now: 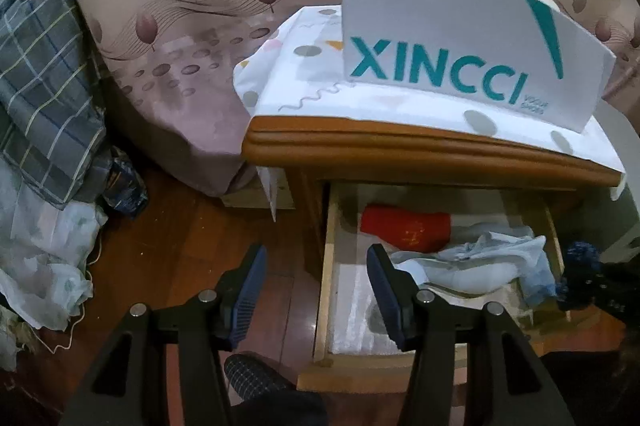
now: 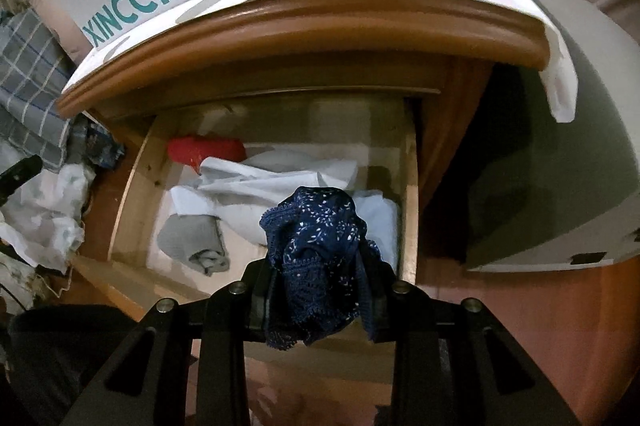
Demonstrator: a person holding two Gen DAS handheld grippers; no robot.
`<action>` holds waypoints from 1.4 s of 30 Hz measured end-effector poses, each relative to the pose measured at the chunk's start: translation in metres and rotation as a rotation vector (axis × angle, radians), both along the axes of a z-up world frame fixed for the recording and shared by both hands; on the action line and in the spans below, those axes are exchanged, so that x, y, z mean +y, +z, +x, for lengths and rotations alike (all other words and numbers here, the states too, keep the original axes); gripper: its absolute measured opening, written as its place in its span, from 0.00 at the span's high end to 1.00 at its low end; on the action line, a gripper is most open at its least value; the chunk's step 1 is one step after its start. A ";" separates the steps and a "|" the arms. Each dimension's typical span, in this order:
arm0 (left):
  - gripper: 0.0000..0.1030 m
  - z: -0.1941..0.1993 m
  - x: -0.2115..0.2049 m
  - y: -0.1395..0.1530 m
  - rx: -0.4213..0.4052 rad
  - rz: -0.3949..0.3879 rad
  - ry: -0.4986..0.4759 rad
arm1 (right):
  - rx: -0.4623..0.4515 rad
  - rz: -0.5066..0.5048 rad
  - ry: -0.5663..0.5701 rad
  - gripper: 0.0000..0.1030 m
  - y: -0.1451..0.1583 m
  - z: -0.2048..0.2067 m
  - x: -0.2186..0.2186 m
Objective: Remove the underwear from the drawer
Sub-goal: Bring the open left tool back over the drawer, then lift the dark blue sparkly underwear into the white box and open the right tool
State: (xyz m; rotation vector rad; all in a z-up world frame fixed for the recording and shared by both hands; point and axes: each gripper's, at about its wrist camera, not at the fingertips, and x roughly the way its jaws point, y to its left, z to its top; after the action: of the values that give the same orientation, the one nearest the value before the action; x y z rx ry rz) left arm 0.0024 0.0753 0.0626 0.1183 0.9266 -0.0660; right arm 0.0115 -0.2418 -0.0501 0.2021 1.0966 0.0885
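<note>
Step in hand: extraction. My right tongs (image 2: 320,290) hold the navy underwear (image 2: 316,258) clamped, above the open drawer (image 2: 132,186). My left tongs (image 1: 316,290) stand half-wide and empty over the drawer's left wall. Next move, in my judgement: carry the garment clear of the drawer.

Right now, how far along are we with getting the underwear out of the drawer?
Done: the drawer is pulled open. In hand: the right gripper is shut on the navy patterned underwear, bunched above the drawer's front edge. Left: carrying it clear. The left gripper is open and empty near the drawer's left side. White cloths and a red item remain inside.
</note>
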 end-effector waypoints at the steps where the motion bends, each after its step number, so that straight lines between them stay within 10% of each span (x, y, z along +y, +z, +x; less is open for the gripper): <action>1: 0.48 0.001 0.002 -0.004 0.000 -0.004 0.004 | 0.001 -0.015 0.004 0.71 0.003 -0.002 0.001; 21: 0.48 0.009 0.031 -0.031 -0.010 -0.023 0.074 | -0.071 -0.004 0.040 0.71 0.108 0.000 0.020; 34: 0.48 0.011 0.041 -0.028 -0.009 -0.059 0.122 | -0.351 -0.057 0.071 0.71 0.250 0.062 0.056; 42: 0.48 0.014 0.043 -0.031 0.005 -0.067 0.125 | -0.383 -0.098 0.051 0.71 0.267 0.127 0.093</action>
State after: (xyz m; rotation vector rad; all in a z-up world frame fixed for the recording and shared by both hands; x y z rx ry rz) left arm 0.0159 0.1179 0.0319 -0.0023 0.9340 0.0187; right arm 0.1384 -0.1488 0.2166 0.0649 0.7220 0.1138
